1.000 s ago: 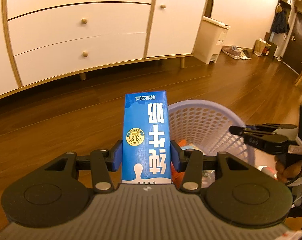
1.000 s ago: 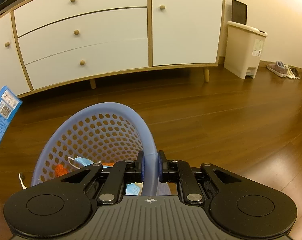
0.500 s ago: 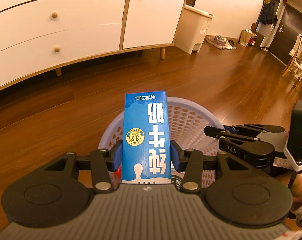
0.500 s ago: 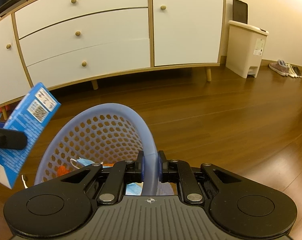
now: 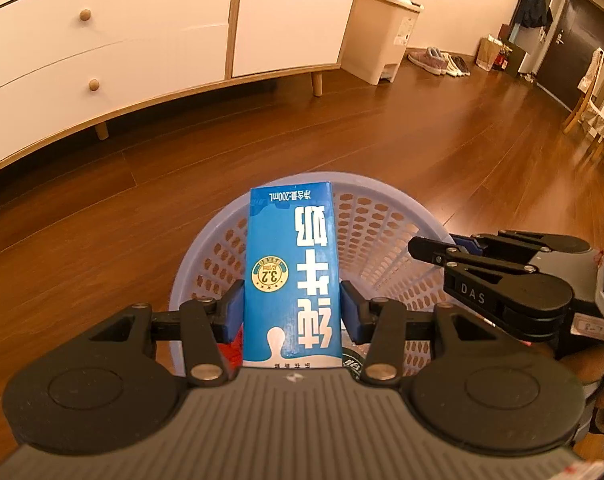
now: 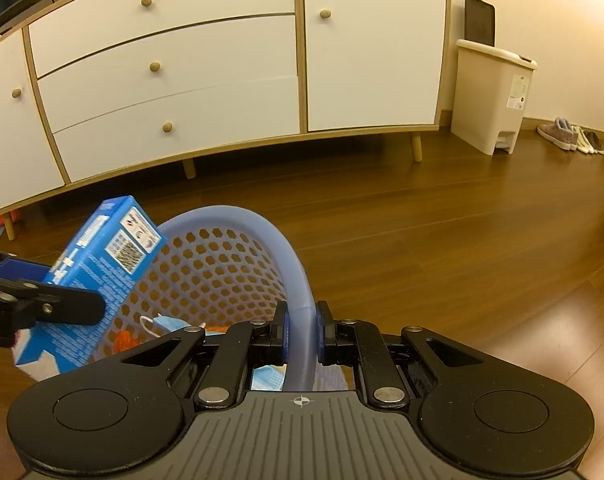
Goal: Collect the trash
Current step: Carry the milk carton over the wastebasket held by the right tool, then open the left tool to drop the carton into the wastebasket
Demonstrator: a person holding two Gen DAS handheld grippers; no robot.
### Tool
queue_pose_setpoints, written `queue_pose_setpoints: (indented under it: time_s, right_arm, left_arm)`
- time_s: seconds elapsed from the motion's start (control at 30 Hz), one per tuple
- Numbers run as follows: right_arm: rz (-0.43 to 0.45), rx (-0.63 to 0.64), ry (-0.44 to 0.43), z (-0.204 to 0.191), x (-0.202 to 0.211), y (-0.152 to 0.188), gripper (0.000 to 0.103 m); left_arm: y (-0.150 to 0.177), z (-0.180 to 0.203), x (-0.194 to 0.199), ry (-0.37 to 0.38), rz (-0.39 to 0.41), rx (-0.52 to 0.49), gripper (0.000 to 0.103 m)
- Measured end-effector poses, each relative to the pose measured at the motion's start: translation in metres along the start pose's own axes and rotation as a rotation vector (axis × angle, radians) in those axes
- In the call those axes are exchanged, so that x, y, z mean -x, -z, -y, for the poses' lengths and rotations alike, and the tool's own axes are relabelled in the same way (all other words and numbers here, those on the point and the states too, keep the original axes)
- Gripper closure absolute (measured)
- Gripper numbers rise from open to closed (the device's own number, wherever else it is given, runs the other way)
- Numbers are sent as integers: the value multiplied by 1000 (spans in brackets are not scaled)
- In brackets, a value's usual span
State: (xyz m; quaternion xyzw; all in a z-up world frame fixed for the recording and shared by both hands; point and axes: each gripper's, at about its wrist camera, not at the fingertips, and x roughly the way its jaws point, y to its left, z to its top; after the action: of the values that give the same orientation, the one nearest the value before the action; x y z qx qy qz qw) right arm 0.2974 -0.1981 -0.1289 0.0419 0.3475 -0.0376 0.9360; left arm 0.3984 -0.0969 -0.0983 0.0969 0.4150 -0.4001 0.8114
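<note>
A blue milk carton (image 5: 292, 276) is clamped upside down in my left gripper (image 5: 292, 312), held over the mouth of a lilac perforated basket (image 5: 385, 216). In the right wrist view the same carton (image 6: 98, 276) leans over the basket's left side. My right gripper (image 6: 300, 334) is shut on the basket's rim (image 6: 290, 264); that gripper (image 5: 441, 252) shows at the right of the left wrist view. Inside the basket lie a blue face mask (image 6: 170, 324) and something orange (image 6: 124, 340).
A white sideboard with wooden knobs and legs (image 6: 206, 80) stands across the dark wooden floor (image 6: 441, 240). A beige pedal bin (image 6: 493, 96) sits at its right end, shoes (image 6: 569, 136) beyond it. Chairs (image 5: 593, 116) and a dark door (image 5: 569, 36) are far right.
My left gripper has carried the carton rightward until it hangs over the basket's mouth. The right gripper has kept its hold on the rim without moving.
</note>
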Motion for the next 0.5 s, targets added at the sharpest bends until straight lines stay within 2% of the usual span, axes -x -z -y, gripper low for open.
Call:
queue_pose_setpoints:
  time_s: [0.07, 0.1, 0.13, 0.5]
  right_arm:
    - [0, -1, 0, 0, 0, 0, 94]
    - [0, 0, -1, 0, 0, 0, 94]
    - [-1, 0, 0, 0, 0, 0, 94]
    - [-3, 1, 3, -1, 1, 0, 94]
  left_arm:
    - [0, 1, -5, 5, -13, 4, 51]
    - [0, 0, -6, 10, -18, 8, 40]
    - [0, 0, -7, 4, -18, 12, 36]
    - [9, -14, 1, -48, -17, 13, 36]
